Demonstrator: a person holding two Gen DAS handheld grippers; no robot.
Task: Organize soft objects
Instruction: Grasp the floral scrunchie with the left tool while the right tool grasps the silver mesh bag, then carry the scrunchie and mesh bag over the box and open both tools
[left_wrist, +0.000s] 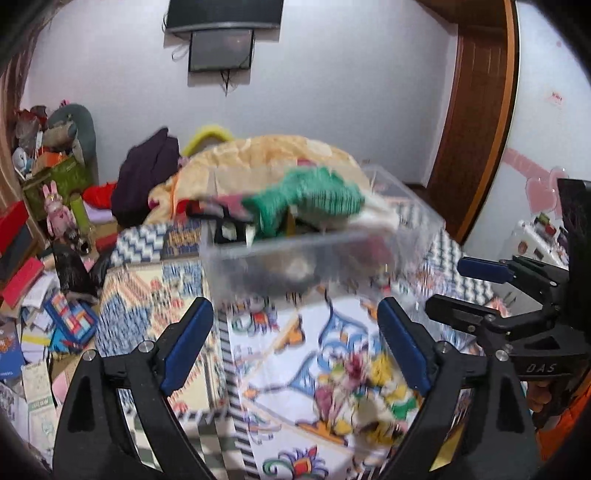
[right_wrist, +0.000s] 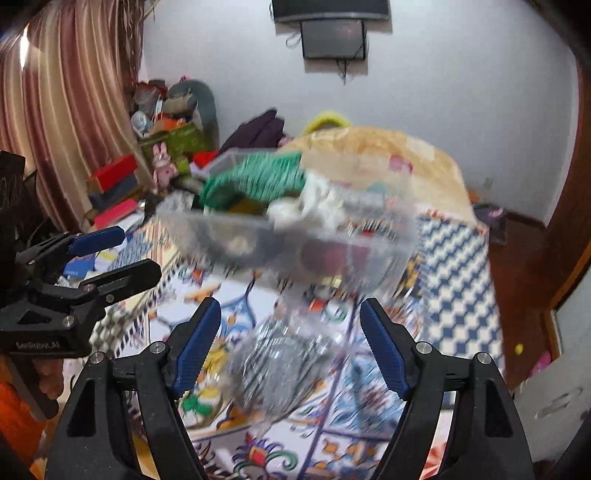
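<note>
Both views are motion-blurred; fine detail is lost. A clear rectangular plastic storage box is seen on a bed covered by a colourfully patterned printed sheet; the box is filled above its rim with soft items; a green knitted cloth lies on top, with a white fluffy cloth just beside it toward the right end; darker items are visible through the box wall, not identifiable. A crumpled transparent plastic bag lies on the sheet in front of the box, seen between the right fingers. The left tongs are spread wide with nothing between the blue pads; they are held near the front wall of the box, apart from it. The right tongs are likewise spread wide and grasp nothing; whether they touch the bag cannot be told. Behind the box a large peach-yellow quilt is piled; a dark purple garment rests to its left; a cluttered heap of books and boxes is noted along the left wall.
</note>
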